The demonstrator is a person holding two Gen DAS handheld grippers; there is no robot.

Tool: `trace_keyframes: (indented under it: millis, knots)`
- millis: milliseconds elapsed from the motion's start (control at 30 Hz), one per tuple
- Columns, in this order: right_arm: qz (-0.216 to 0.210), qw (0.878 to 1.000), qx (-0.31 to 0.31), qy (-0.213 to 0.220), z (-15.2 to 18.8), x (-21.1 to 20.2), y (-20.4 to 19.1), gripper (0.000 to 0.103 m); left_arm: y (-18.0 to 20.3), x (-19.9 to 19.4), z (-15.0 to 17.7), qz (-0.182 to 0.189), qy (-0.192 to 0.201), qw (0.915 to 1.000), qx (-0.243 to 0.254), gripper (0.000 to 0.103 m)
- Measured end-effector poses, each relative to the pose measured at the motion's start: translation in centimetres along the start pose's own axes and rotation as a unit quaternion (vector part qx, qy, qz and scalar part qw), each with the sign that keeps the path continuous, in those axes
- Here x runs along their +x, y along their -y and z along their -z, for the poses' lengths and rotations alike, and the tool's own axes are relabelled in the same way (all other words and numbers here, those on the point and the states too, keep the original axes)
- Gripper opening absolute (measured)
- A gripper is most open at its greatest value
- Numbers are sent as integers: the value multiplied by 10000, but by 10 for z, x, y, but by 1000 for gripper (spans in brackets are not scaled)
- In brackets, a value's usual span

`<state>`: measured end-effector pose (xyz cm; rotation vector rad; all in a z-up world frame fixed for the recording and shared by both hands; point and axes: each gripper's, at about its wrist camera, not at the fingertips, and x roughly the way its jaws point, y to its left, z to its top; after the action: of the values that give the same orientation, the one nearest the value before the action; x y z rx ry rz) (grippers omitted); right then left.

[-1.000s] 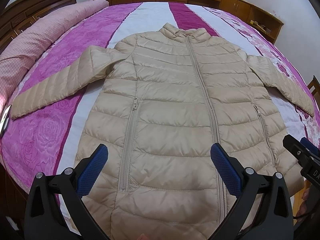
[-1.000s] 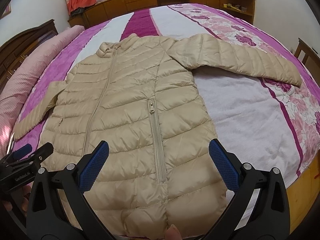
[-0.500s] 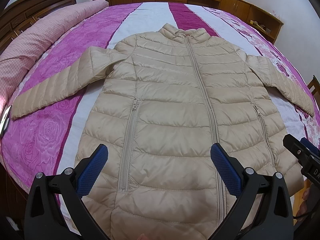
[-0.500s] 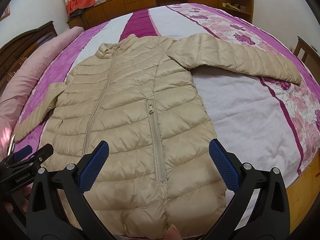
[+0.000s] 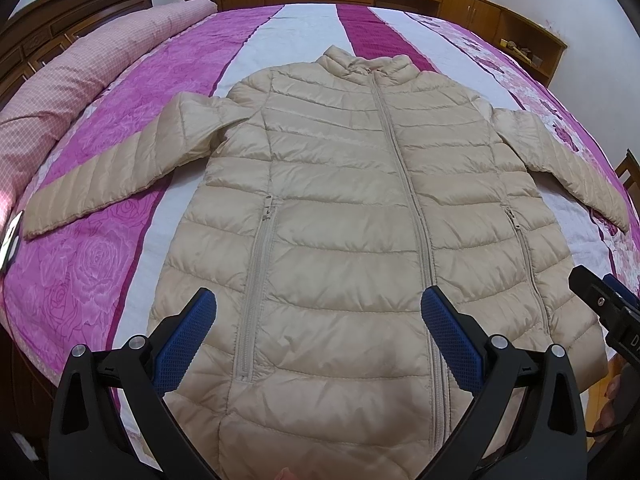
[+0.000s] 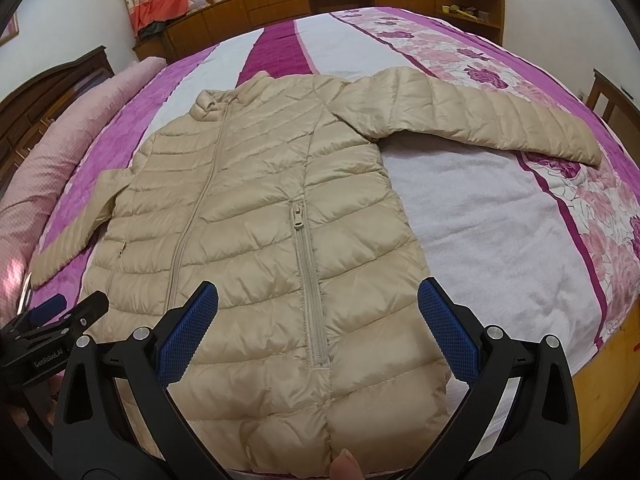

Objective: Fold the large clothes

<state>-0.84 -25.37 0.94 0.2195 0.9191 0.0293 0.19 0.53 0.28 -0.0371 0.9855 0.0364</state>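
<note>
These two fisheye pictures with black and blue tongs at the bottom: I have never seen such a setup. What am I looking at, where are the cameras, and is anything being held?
There is no robot here. A person holds a hand-operated claw in each hand, and each claw carries a wide-angle camera that looks forward along its two fingers.

One picture comes from the left claw, the other from the right claw. The blue parts are the grip pads on the fingers. Each camera also catches the other claw at the edge of its view.

On the bed, which has a pink and purple striped cover, lies a beige puffer jacket, flat, front up, zipped, with both sleeves spread out to the sides.

Both claws are open, near the jacket's bottom hem. Nothing is held, and no fold has been made yet.
</note>
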Motion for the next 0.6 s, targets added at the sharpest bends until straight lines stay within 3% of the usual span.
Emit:
trace_keyframes:
  millis: [600]
  knots:
    - [14,9999,83,65,-3,-3,9,100,3,-1,1,-27,-10,10000,15,98]
